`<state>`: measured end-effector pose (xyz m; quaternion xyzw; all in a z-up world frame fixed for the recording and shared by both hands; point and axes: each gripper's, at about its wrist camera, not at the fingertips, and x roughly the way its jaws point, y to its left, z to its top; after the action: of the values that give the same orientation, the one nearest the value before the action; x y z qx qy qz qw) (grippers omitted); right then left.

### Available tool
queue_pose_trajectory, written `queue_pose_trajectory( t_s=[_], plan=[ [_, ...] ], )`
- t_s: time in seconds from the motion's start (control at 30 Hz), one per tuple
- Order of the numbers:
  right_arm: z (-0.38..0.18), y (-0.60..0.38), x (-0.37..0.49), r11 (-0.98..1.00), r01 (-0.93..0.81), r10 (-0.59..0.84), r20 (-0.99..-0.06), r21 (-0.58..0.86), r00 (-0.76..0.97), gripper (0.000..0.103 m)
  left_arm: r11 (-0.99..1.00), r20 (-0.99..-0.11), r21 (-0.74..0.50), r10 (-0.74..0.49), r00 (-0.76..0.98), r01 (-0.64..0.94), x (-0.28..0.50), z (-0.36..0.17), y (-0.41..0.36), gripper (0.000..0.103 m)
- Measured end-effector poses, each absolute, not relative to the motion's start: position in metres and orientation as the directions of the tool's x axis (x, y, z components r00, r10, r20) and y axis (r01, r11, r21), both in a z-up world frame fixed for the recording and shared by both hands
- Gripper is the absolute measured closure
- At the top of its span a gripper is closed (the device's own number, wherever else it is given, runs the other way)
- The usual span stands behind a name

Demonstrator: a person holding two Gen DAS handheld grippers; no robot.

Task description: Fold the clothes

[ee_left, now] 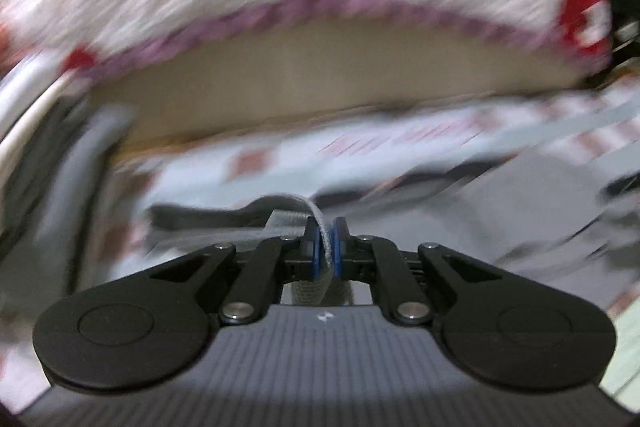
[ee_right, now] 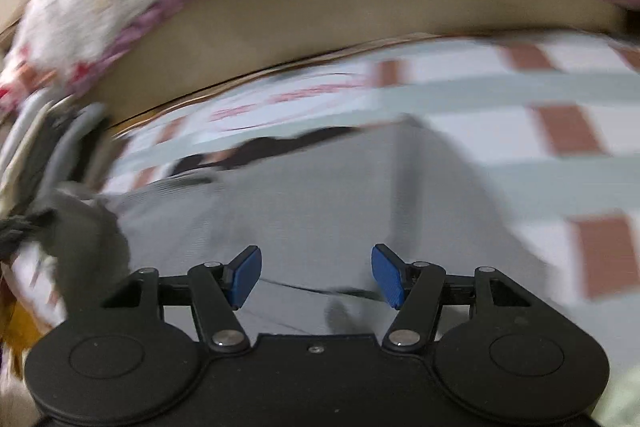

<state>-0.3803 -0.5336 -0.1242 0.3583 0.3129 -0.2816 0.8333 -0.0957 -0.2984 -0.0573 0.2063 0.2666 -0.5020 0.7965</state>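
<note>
Left tool pinches an edge of the grey garment; right tool hangs wide open, empty, above it. Folding looks barely begun.

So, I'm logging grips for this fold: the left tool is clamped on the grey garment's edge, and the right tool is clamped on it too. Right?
Not quite. The left tool is clamped on a fold of the grey garment, but the right tool is open, its blue pads spread apart above the cloth with nothing between them, as the right wrist view shows.
</note>
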Motion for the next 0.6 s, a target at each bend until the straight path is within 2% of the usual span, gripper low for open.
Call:
queue_pose_trajectory(
  t_s=[0.13,0.27,0.37,0.43,0.6],
  plan=[
    [-0.138,-0.548,-0.433,0.438,0.710,-0.215,-0.703,0.551,0.678,0.037,0.221,-0.603,-0.005,-0.779,0.173,0.975,-0.156,-0.038,-0.363,0.103],
    [-0.161,-0.545,-0.454,0.401,0.701,-0.183,-0.698,0.590,0.693,0.037,0.021,-0.564,-0.059,-0.826,-0.016,0.998,-0.216,-0.020,-0.428,0.103],
    [-0.172,-0.540,-0.453,0.413,0.689,-0.158,-0.698,0.596,0.699,0.037,0.025,-0.646,-0.011,-0.763,0.012,1.000,-0.239,-0.055,-0.443,0.102],
    [-0.170,-0.535,-0.441,0.472,0.650,-0.122,-0.686,0.596,0.717,0.037,0.079,-0.668,-0.043,-0.743,0.030,0.996,-0.226,-0.069,-0.430,0.099],
    [-0.156,-0.510,-0.381,0.659,0.505,-0.016,-0.661,0.557,0.750,0.037,0.301,-0.721,0.048,-0.650,0.241,0.952,-0.167,-0.088,-0.366,0.095]
  ],
)
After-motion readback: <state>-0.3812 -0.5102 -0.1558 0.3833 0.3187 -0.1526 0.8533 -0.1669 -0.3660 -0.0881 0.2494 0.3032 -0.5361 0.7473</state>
